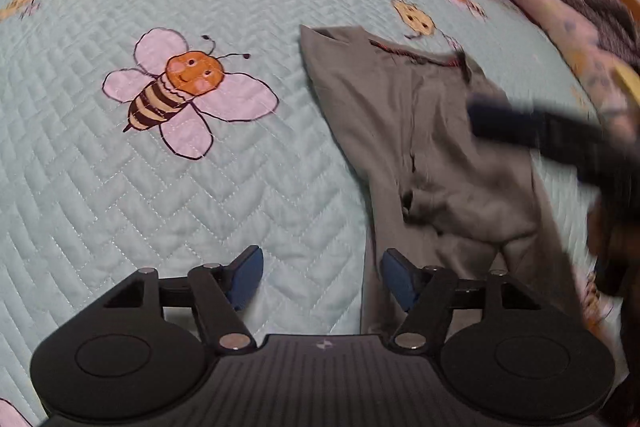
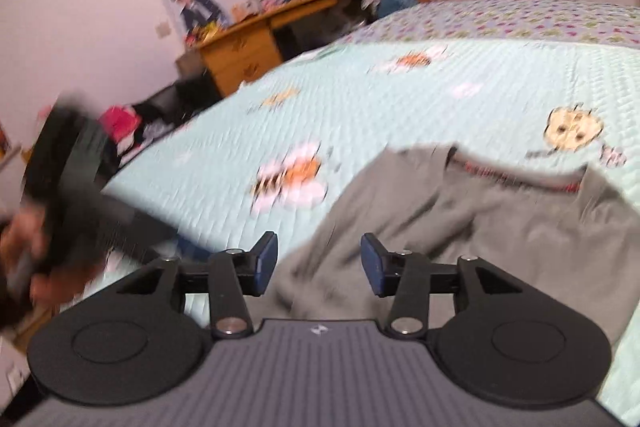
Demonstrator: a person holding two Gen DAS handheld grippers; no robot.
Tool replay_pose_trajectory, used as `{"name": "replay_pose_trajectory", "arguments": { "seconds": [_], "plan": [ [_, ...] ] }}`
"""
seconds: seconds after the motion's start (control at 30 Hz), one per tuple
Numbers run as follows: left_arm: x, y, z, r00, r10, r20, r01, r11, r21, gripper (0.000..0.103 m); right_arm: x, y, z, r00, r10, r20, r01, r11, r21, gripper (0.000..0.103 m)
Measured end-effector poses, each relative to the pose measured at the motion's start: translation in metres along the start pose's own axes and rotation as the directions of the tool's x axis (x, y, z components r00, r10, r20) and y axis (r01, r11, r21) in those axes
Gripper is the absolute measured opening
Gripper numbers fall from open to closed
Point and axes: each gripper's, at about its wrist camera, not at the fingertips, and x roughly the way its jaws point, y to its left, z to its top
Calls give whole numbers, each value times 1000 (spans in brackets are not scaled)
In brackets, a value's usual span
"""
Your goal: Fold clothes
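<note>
Grey trousers [image 1: 424, 147] are spread rumpled on the quilt [image 1: 200, 187] toward three o'clock; both the left gripper [image 1: 322, 277] and right gripper [image 2: 319, 263] are held parted, empty, poised for a hold.

The quilt [image 1: 200, 195] is pale mint with a stitched herringbone pattern, strewn with bees [image 1: 188, 91] in orange, pink and yellow-and-brown stripes; the trousers [image 1: 400, 115] are plain grey with a red-and-dark patterned waistband lining [image 1: 404, 54]; both grippers are black with blue finger pads [image 1: 248, 277]; the far bedspread [image 2: 500, 21] is lilac with small multicoloured motifs.
</note>
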Motion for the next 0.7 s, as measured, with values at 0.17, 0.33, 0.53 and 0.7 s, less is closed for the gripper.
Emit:
{"name": "replay_pose_trajectory", "arguments": {
  "seconds": [0.17,0.33,0.53,0.7],
  "plan": [
    [9,30,-8,971,-239,-9,237,965,-114,43,14,-9,19,1000,19,6,-19,996,81,50],
    [20,52,-14,930,-366,16,362,909,-208,45,22,-18,22,1000,23,-2,-23,989,145,50],
    [36,55,-9,858,-512,31,503,827,-253,78,34,-19,23,999,34,-20,-30,986,162,50],
    [42,46,-9,826,-562,37,553,796,-246,102,46,-15,34,999,22,-48,-15,991,136,50]
  ]
}}
